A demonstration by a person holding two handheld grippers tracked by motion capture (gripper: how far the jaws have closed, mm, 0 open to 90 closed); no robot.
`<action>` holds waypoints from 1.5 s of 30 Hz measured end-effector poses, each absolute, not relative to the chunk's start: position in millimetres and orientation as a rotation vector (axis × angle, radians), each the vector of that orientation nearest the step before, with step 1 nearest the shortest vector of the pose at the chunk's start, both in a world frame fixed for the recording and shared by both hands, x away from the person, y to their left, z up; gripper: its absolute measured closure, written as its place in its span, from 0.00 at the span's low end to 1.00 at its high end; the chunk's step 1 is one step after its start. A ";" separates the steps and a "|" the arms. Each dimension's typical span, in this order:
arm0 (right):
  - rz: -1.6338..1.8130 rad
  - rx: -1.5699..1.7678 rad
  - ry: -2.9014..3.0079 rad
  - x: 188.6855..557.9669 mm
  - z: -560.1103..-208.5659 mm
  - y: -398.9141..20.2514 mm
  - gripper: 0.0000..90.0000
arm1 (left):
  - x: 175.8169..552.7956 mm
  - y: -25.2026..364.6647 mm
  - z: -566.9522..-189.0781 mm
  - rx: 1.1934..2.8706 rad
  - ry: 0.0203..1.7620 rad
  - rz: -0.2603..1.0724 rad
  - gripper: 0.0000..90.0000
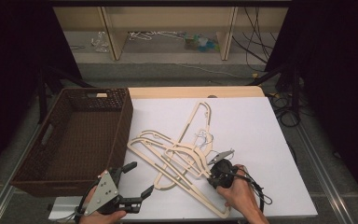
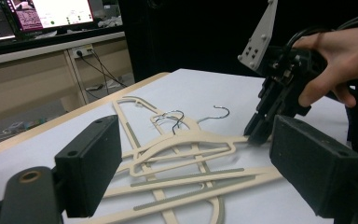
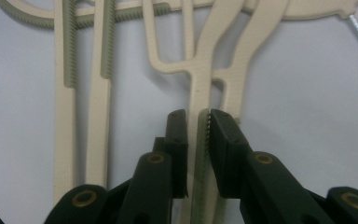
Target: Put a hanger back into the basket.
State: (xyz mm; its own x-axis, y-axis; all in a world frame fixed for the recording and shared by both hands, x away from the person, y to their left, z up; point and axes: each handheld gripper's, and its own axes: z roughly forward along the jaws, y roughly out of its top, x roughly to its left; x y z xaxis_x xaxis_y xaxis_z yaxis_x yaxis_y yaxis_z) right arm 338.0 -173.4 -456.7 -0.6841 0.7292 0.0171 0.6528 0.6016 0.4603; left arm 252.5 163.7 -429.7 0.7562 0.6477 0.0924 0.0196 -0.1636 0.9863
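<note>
The hanger [image 3: 199, 84] is lying pinched between my right gripper [image 3: 198, 140] pads, which are clamping its beige arm. My left gripper [image 1: 137, 179] is hovering spread wide just beside the basket [image 1: 121, 121], holding nothing.

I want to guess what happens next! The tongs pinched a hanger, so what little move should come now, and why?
Probably a small lift. The right tongs are shut on one hanger that lies tangled in the hanger pile, so raising it gently should free it for the basket. The left tongs wait open.
</note>
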 end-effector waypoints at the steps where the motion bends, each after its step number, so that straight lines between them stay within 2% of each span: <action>1: 0.658 1.156 2.654 338.0 -456.7 -173.4 0.87 | 252.5 163.6 -429.8 1.661 0.540 0.602 0.18; 10: 0.617 1.020 2.688 336.0 -438.7 -194.4 0.88 | 260.8 155.4 -432.4 1.679 0.572 0.584 0.18; 21: 0.589 0.905 2.700 322.7 -426.9 -213.3 0.88 | 314.0 99.8 -451.7 1.896 0.664 0.477 0.21; 31: 0.576 0.893 2.717 317.7 -423.8 -213.2 0.88 | 361.8 61.9 -469.5 2.064 0.644 0.446 0.27; 42: 0.572 0.858 2.724 313.0 -420.2 -211.9 0.88 | 387.6 37.4 -484.0 2.187 0.587 0.405 0.40; 45: 0.578 0.860 2.728 312.2 -419.3 -211.8 0.89 | 391.3 30.2 -486.4 2.212 0.569 0.380 0.47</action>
State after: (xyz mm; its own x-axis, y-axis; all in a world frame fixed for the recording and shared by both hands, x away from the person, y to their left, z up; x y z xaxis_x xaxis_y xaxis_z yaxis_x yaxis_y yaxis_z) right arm 312.2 -211.8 -419.3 -0.8038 0.5879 -0.0914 0.5002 0.7510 0.4311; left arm 391.3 30.2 -486.4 0.8534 0.5147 0.0822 0.2734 -0.5763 0.7702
